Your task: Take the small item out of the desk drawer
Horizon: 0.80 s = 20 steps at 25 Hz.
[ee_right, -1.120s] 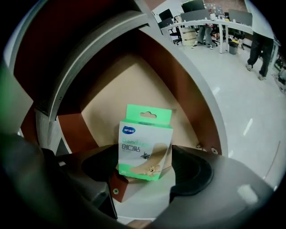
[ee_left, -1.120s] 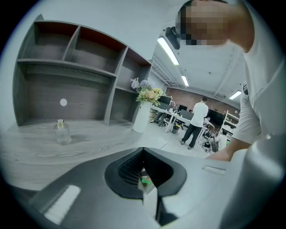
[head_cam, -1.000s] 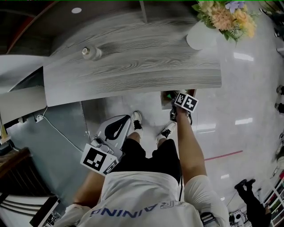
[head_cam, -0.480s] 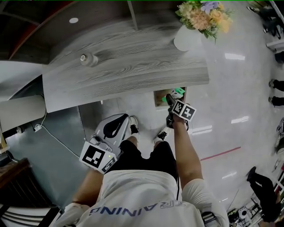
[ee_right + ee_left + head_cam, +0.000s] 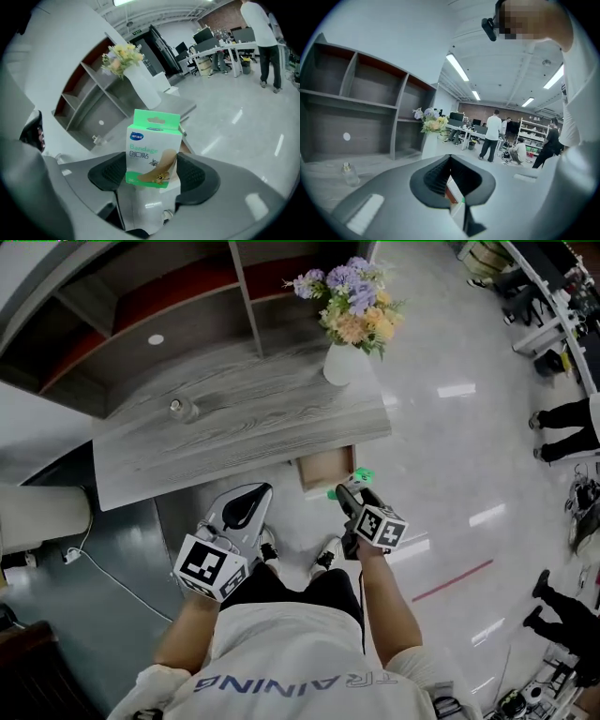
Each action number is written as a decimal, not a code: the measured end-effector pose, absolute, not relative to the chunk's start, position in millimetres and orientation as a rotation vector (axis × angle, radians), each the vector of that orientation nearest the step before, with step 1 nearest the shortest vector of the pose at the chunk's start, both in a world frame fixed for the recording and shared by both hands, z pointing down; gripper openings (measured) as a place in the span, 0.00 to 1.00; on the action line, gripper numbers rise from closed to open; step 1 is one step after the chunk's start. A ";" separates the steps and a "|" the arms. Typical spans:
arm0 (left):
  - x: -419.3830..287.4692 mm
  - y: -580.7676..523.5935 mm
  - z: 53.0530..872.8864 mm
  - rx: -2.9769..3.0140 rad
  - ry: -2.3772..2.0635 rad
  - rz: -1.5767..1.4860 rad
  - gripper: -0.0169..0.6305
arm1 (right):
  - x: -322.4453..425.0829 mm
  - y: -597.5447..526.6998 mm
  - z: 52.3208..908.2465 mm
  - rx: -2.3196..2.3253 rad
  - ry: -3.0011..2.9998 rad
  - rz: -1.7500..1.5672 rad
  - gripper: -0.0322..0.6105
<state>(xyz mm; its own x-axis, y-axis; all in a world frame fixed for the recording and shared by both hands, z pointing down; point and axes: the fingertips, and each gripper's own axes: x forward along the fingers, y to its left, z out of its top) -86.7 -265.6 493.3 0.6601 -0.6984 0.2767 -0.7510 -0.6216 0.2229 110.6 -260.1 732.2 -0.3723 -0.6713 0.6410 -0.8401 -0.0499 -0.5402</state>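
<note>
My right gripper [image 5: 349, 491] is shut on a small green-and-white bandage box [image 5: 153, 147], which stands upright between the black pads [image 5: 108, 173]. In the head view the box [image 5: 362, 475] hangs just in front of the open wooden drawer [image 5: 320, 471] under the front edge of the grey desk [image 5: 244, 418]. The left gripper [image 5: 246, 508] hangs lower left, in front of the desk, with its jaws together and nothing in them. In the left gripper view, the left gripper [image 5: 449, 161] points at the desk and the shelves behind it.
A white vase of flowers [image 5: 345, 360] stands at the desk's right end and a small glass bottle [image 5: 178, 409] at its left. A shelf unit [image 5: 141, 296] rises behind the desk. A cable [image 5: 89, 535] runs over the floor at left. People [image 5: 492, 133] stand at far desks.
The right gripper has drawn back from under the desk's edge, out of the drawer, with the green box in it. The head view has tilted toward the shelves. The left gripper has hardly moved.
</note>
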 end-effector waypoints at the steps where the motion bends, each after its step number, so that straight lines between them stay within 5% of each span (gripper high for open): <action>1: -83.1 -264.8 485.4 2.579 -1.148 0.220 0.02 | 109.4 -255.9 713.7 1.649 -2.070 1.371 0.59; 20: -22.7 -251.7 346.2 2.800 -1.056 -0.078 0.02 | 160.2 -221.2 371.5 1.898 -2.543 0.475 0.59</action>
<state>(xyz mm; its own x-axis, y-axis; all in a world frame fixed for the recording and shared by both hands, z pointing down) -22.7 -251.7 346.2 0.7511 -0.6602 0.0033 -0.6525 -0.7415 0.1559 160.2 -221.2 371.5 -0.2988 -0.9465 0.1217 -0.9266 0.2572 -0.2742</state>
